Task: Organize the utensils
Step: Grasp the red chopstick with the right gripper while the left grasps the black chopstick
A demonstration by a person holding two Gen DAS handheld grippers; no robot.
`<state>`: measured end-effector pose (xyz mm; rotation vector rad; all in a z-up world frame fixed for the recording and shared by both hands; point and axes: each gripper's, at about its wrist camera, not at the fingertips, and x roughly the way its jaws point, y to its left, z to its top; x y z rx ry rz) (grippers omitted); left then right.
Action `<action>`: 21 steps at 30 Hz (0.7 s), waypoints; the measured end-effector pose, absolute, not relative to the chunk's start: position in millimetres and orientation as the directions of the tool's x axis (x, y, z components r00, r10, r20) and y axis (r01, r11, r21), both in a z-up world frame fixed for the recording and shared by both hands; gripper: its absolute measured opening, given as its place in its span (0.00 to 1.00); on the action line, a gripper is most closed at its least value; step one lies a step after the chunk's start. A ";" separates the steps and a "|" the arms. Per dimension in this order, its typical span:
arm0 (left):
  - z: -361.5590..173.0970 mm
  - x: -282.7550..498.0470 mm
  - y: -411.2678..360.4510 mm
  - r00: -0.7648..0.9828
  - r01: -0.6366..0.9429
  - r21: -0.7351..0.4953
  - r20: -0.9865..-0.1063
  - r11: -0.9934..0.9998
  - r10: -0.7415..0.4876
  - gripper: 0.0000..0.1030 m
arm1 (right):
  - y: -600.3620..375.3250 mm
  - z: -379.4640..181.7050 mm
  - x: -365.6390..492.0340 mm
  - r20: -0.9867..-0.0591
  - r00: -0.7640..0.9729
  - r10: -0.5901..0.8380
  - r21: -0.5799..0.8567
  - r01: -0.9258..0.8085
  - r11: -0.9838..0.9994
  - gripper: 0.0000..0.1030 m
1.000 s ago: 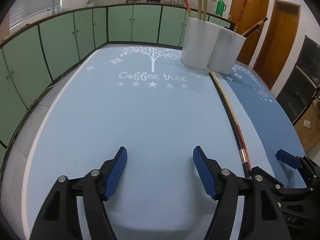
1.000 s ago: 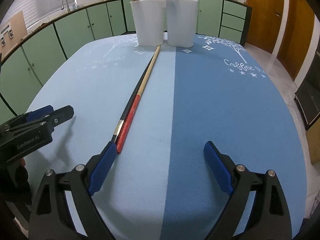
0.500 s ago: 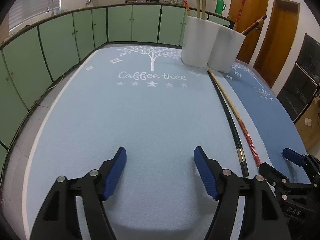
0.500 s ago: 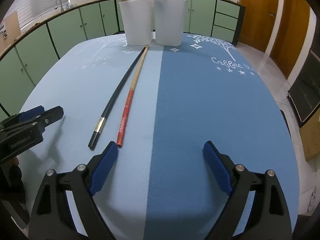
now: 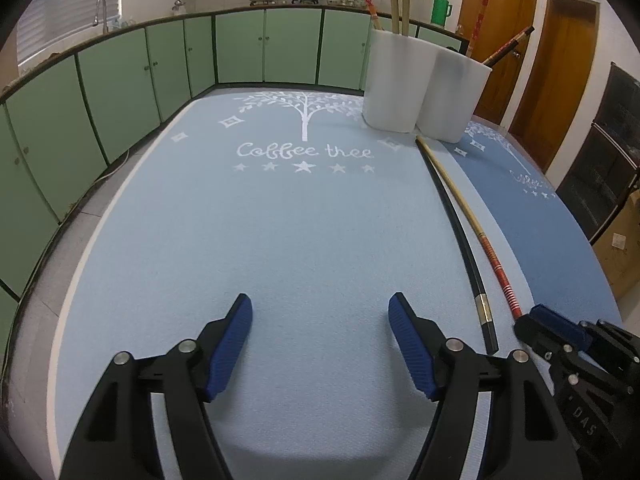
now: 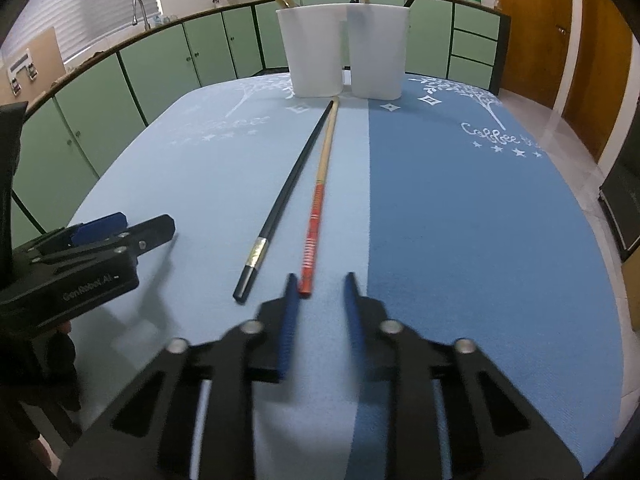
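A black chopstick (image 6: 280,216) and a wooden chopstick with a red handle (image 6: 316,216) lie side by side on the blue mat, tips toward two white holder cups (image 6: 316,52). Both show in the left wrist view: the black chopstick (image 5: 460,232), the red-handled one (image 5: 488,248), the cups (image 5: 396,80). My right gripper (image 6: 320,284) hovers just behind the red handle's end, jaws narrowed and blurred, holding nothing. My left gripper (image 5: 320,316) is open and empty over the light blue mat, left of the chopsticks.
The cups hold several other chopsticks. The mat is light blue (image 5: 240,220) on the left and dark blue (image 6: 460,220) on the right. Green cabinets (image 5: 120,76) surround the table, with wooden doors (image 5: 568,76) at the right.
My right gripper's jaws have narrowed from wide open and it now sits centred behind the red-handled chopstick. The two chopsticks have separated slightly. The left gripper has barely moved.
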<state>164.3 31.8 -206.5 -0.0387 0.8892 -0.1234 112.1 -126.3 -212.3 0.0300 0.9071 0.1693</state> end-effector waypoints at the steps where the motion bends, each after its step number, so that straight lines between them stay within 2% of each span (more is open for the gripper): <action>1: -206.5 163.9 31.3 0.623 0.092 -0.084 -0.773 0.992 -0.123 0.68 | -126.7 -212.7 112.0 -0.781 0.600 0.170 0.109 -0.136 0.985 0.05; 6: -205.3 162.7 23.9 0.618 0.106 -0.086 -0.775 0.991 -0.133 0.68 | -132.8 -212.5 110.4 -0.777 0.599 0.193 0.143 -0.131 0.981 0.05; 21: -204.2 145.3 -30.7 0.598 0.210 -0.108 -0.772 0.972 -0.215 0.67 | -200.1 -214.1 99.3 -0.773 0.622 0.127 0.155 -0.009 0.988 0.05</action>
